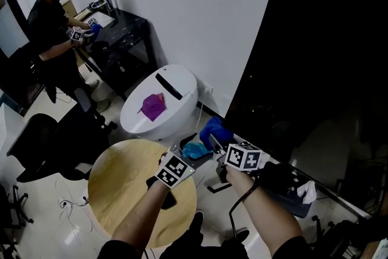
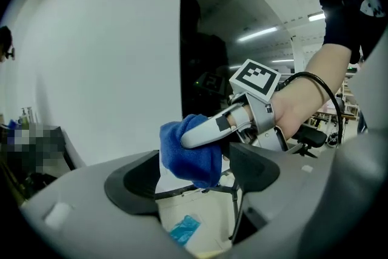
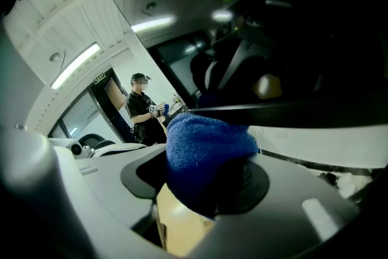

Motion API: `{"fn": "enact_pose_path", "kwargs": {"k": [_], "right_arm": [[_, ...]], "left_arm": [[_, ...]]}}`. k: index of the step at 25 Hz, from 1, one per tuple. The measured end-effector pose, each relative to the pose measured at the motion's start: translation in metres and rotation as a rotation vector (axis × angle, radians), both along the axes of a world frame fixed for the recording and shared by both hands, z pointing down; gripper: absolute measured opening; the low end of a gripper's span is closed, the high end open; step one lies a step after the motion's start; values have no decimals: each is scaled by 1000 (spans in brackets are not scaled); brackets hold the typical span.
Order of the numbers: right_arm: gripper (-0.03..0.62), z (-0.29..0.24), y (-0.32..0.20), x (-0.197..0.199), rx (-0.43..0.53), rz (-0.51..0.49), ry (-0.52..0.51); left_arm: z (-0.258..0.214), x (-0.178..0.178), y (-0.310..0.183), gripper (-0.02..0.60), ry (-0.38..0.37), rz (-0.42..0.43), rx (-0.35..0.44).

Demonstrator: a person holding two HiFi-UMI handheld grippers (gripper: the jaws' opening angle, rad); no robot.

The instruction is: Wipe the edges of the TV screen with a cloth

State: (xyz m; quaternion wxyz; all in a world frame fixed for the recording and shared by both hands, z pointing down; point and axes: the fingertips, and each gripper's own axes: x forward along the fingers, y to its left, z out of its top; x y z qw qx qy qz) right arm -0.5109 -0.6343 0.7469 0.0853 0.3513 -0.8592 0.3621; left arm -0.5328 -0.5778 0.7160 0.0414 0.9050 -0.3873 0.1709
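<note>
The big black TV screen (image 1: pixel 315 39) fills the right of the head view, against a white wall. A blue cloth (image 1: pixel 215 129) hangs just before the screen's lower left corner, with my right gripper (image 1: pixel 213 141) shut on it. In the right gripper view the cloth (image 3: pixel 209 148) bulges out between the jaws of that gripper (image 3: pixel 206 182), under the TV's dark lower edge (image 3: pixel 291 112). My left gripper (image 2: pixel 194 176) stands open right beside it. The cloth (image 2: pixel 191 151) sits in the gap between its two pads, which do not press on it. One silver finger (image 2: pixel 206 130) of the right gripper lies across the cloth.
A round wooden table (image 1: pixel 121 191) stands below my arms. Behind it a white oval unit (image 1: pixel 176 112) carries a purple cloth (image 1: pixel 153 106). A teal item (image 1: pixel 195 150) lies beneath the grippers. Another person (image 1: pixel 51 27) stands at a dark desk (image 1: pixel 124 27) at the back left. A black chair (image 1: pixel 42 142) is at the left.
</note>
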Motion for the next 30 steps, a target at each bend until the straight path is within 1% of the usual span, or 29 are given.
{"fn": "enact_pose_path", "kwargs": {"k": [3,5,7,10,14,16,17,18,20,21,25,28,30], "right_arm": [[222,-8,10,-15,-13,-33,-78],[222,-16,21,-27,-16,-77,-127],[224,-26,32,-38,-17,-118,-167],[224,-41,46,-49,-22,-148,-210],[227,-50,57,-50,-24,-152,-211],[230,-54,61,-49,-2,-161,-197],[236,-57,63,-49,16,-175,-189],[249,-61,65,-49,36,-194,-185],[309,-69,69,-51,55,-232,-193],[331,-72,69,-50,53,-242,-201],[351,-71,69,-38,47,-202,-203],[352,-61,73,-21,39,-173,-153],[351,-56,79,-5,29,-145,-138]], "left_arm": [[-3,-6,-3,350,-34,-5,26],[-7,-9,-1,356,-48,-1,41],[-9,-11,2,356,-63,-1,44],[-11,-11,4,354,-73,-11,55],[-14,-5,8,336,-27,-12,64],[-16,-2,11,320,7,-4,50],[-17,-2,12,300,26,-5,41],[-18,-2,12,284,42,-10,35],[-21,-2,11,236,59,-25,36],[-22,-2,11,227,68,-33,36],[-23,-2,9,184,136,-76,15],[-19,-13,0,173,179,-140,-30],[-15,-24,-9,172,188,-173,-59]]}}
